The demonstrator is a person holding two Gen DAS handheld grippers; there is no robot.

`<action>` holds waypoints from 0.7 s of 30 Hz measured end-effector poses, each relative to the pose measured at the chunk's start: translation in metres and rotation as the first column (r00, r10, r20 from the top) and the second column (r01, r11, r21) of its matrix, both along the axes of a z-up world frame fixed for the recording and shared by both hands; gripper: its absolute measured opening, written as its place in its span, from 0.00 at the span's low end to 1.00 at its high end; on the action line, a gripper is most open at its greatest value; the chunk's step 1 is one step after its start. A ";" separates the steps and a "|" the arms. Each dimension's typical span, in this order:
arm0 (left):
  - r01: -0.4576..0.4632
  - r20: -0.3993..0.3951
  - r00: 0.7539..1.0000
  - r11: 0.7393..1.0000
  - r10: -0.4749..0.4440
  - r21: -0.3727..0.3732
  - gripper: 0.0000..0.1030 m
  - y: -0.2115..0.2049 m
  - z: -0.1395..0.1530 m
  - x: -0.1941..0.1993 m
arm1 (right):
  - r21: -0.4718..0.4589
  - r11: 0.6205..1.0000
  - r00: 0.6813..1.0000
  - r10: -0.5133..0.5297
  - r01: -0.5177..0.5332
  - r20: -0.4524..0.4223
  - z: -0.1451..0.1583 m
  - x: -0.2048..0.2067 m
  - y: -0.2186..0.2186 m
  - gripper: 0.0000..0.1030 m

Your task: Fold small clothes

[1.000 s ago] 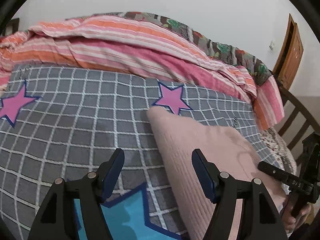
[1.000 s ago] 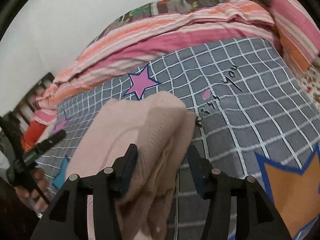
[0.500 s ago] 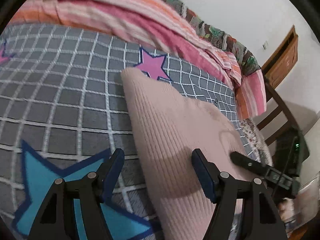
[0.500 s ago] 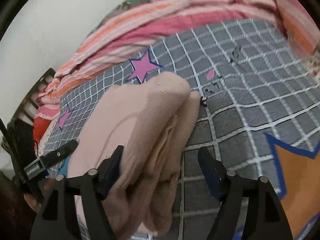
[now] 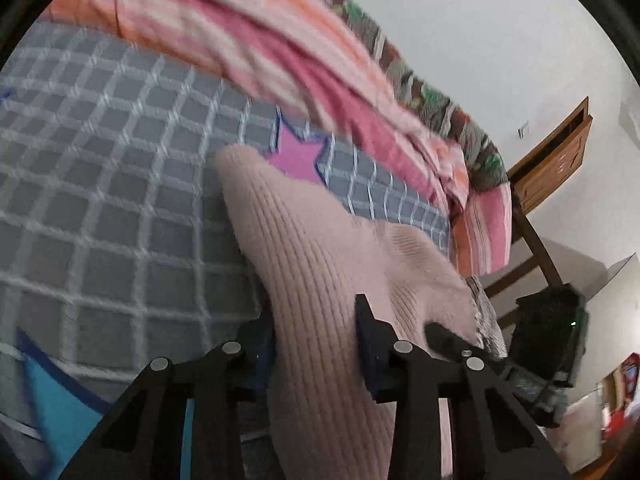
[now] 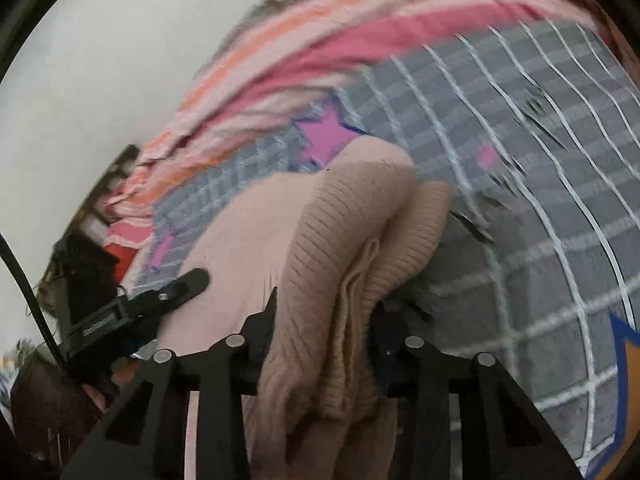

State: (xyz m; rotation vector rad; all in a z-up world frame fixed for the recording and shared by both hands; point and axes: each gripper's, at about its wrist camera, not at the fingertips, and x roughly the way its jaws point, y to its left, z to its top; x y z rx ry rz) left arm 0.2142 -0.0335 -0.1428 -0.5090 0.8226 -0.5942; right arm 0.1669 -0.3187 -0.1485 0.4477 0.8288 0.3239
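Both claws, left gripper and right gripper, are pinching the pink knit garment. It looks soft, light and floppy, so I'd grab thick folded edges rather than single layers.

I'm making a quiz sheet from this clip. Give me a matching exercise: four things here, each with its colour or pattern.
Things:
1. knit garment
2. bedsheet
3. star above the garment's tip
4. bunched blanket

Colours:
a. magenta with dark blue outline
b. pale pink, ribbed
c. pink and orange stripes
d. grey with white grid

Pairs: 1-b, 2-d, 3-a, 4-c
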 end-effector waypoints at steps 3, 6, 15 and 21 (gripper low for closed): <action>-0.052 0.065 0.997 0.997 0.048 0.062 0.32 0.025 0.024 0.004 | 0.057 0.997 0.997 0.055 -0.057 0.046 0.018 0.014 0.029 0.35; -0.110 0.077 0.992 0.989 0.103 0.100 0.33 0.050 0.032 0.014 | 0.049 0.995 0.994 0.089 -0.092 0.067 0.023 0.033 0.059 0.35; -0.137 0.035 0.991 0.962 0.132 0.237 0.51 0.065 -0.004 0.025 | -0.165 0.980 0.993 0.103 -0.110 -0.048 -0.006 0.052 0.104 0.50; -0.108 0.073 0.993 0.958 0.092 0.267 0.57 0.065 0.006 -0.003 | -0.247 0.964 0.991 0.114 -0.095 0.066 0.030 -0.003 0.105 0.50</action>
